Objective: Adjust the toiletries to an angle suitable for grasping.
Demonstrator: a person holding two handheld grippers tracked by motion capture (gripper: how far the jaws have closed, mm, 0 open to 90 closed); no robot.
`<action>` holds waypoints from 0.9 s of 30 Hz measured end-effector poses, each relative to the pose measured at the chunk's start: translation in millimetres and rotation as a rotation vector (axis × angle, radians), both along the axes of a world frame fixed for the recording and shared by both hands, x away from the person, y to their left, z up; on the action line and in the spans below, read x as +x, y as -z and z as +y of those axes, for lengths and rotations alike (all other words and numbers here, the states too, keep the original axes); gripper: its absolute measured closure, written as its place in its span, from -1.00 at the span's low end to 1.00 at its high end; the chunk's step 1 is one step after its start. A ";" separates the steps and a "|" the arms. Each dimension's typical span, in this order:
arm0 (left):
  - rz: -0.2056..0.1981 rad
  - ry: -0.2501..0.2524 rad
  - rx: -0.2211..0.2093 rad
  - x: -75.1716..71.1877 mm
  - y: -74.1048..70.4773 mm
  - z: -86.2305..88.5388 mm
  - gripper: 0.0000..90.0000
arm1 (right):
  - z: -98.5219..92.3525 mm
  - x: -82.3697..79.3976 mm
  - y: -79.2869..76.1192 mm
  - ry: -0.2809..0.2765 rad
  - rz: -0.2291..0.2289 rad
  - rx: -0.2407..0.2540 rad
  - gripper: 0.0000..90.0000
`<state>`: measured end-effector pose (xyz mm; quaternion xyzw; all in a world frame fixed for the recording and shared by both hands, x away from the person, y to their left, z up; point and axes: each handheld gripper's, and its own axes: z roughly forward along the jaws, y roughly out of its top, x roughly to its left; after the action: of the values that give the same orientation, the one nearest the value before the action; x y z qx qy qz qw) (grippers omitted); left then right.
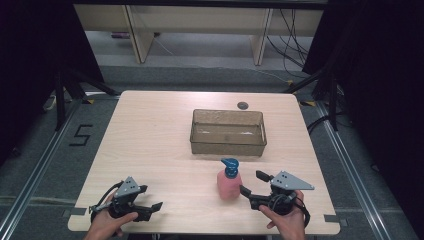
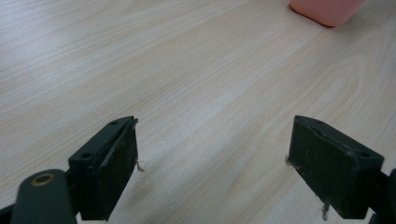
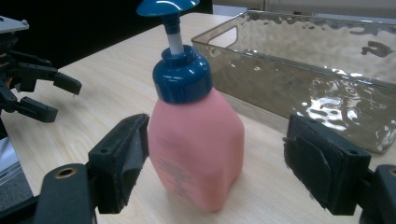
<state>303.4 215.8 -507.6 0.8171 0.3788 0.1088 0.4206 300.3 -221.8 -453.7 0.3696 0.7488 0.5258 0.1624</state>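
Observation:
A pink pump bottle [image 1: 229, 182] with a blue cap and pump head stands upright on the wooden table [image 1: 155, 145], near the front and just in front of a clear tray. My right gripper [image 1: 251, 182] is to its right, pointing left. In the right gripper view the bottle [image 3: 196, 140] stands between the jaws of the right gripper [image 3: 217, 158]; the left pad is at its side and the right pad stands clear, so the gripper is open. My left gripper [image 1: 151, 197] rests open at the front left with nothing between its jaws [image 2: 212, 158]. The bottle's base [image 2: 327, 9] shows far ahead of it.
A clear, smoky plastic tray [image 1: 227, 146] with nothing in it sits in the middle of the table behind the bottle; its rippled wall [image 3: 299, 88] is close to my right jaw. A small dark disc [image 1: 243, 105] lies near the far edge. The left gripper [image 3: 46, 93] shows beyond the bottle.

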 end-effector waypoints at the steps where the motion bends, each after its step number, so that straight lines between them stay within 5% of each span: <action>1: 0.000 0.000 -0.002 -0.1 0.1 -0.1 -0.66 | 1.1 -0.2 -0.2 0.007 0.001 0.004 -0.49; 9: 0.002 -0.005 -0.017 -0.6 0.6 -1.3 -0.66 | 8.3 2.7 -3.7 -0.011 -0.026 -0.004 -0.45; 10: 0.003 -0.004 -0.017 -0.6 0.6 -1.2 -0.66 | 10.9 1.4 -3.8 -0.007 -0.008 0.024 -0.45; 12: 0.002 0.005 0.004 0.2 0.0 0.7 -0.66 | 10.1 4.0 -4.9 -0.016 -0.045 -0.004 -0.44; 20: -0.002 -0.010 -0.013 -0.6 0.5 -0.9 -0.66 | 19.2 7.0 -4.3 -0.028 -0.003 0.016 -0.40; 21: -0.002 -0.010 -0.013 -0.6 0.5 -0.9 -0.66 | 19.5 10.2 -4.0 -0.039 -0.044 0.001 -0.39; 27: 0.002 0.008 0.003 0.3 0.0 1.0 -0.66 | 28.9 12.4 -5.2 -0.040 -0.019 0.008 -0.34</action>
<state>303.7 216.8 -507.6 0.8195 0.3757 0.1070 0.4194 312.7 -192.9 -448.4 0.3500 0.7523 0.5355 0.1575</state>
